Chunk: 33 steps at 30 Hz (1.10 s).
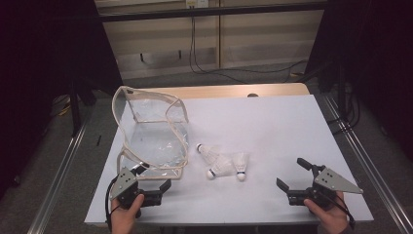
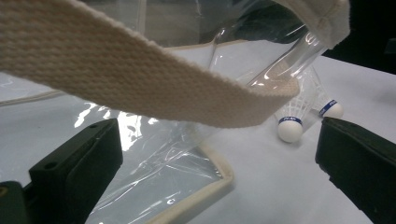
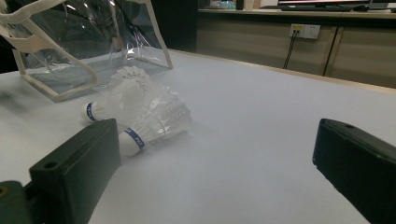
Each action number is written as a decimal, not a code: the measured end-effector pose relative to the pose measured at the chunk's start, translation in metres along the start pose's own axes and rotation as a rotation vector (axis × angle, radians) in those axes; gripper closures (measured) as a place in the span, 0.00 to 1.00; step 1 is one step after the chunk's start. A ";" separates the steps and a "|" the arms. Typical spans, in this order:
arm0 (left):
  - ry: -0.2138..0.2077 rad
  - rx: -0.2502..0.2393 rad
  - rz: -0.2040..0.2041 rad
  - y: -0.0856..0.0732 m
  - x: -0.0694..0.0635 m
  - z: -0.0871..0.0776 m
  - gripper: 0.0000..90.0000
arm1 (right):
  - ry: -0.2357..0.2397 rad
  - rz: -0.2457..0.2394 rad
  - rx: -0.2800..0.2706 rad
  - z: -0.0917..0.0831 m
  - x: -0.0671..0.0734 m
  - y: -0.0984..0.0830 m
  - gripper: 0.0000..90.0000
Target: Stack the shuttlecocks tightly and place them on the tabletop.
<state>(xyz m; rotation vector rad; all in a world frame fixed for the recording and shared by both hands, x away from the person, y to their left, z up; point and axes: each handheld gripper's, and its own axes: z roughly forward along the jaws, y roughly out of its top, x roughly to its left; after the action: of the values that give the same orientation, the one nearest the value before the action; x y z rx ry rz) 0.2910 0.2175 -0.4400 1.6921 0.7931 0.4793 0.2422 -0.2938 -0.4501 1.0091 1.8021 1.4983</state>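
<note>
Both grippers wide open and empty at the near edge of the table, a clear bag and three shuttlecocks ahead of them.

In the left gripper view a woven cream strap (image 2: 140,79) crosses close to the lens and hides much of the clear plastic bag (image 1: 153,131); whether it touches the jaws cannot be told. From above, the left gripper (image 1: 153,187) sits at the bag's near corner, jaws spread, holding nothing. The bag's walls are see-through and hard to trace apart from the cream trim. The shuttlecocks (image 1: 221,161) lie in a cluster just right of the bag on the white table (image 1: 272,126); their feathers overlap, so in the right gripper view only two cork tips are plain. The right gripper (image 1: 294,178) rests well apart from them, jaws gaping, empty. The right gripper view also shows a wall socket (image 3: 304,31) behind the table.
</note>
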 end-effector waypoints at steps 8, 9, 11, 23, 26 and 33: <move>-0.075 0.031 -0.002 -0.001 -0.007 0.004 0.01 | -0.006 -0.004 0.000 0.000 -0.002 0.000 0.00; -0.075 0.031 -0.002 -0.001 -0.007 0.004 0.01 | -0.008 -0.003 -0.001 0.000 -0.002 0.001 0.00; -0.082 0.034 0.002 -0.001 -0.010 0.006 0.01 | -0.007 -0.001 -0.003 0.000 -0.002 0.001 0.00; -0.176 0.068 0.010 -0.001 -0.023 0.010 0.02 | 0.000 -0.007 -0.009 -0.001 -0.003 0.002 0.00; -0.190 0.071 0.010 0.001 -0.028 0.015 0.02 | 0.000 -0.011 -0.008 -0.002 -0.003 0.002 0.00; -0.221 0.081 0.012 0.001 -0.034 0.021 0.03 | -0.003 -0.009 -0.011 -0.004 -0.004 0.002 0.01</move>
<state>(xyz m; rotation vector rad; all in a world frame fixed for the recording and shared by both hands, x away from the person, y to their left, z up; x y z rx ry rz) 0.2823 0.1780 -0.4412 1.7899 0.6490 0.2645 0.2414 -0.2989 -0.4470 0.9966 1.7914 1.4990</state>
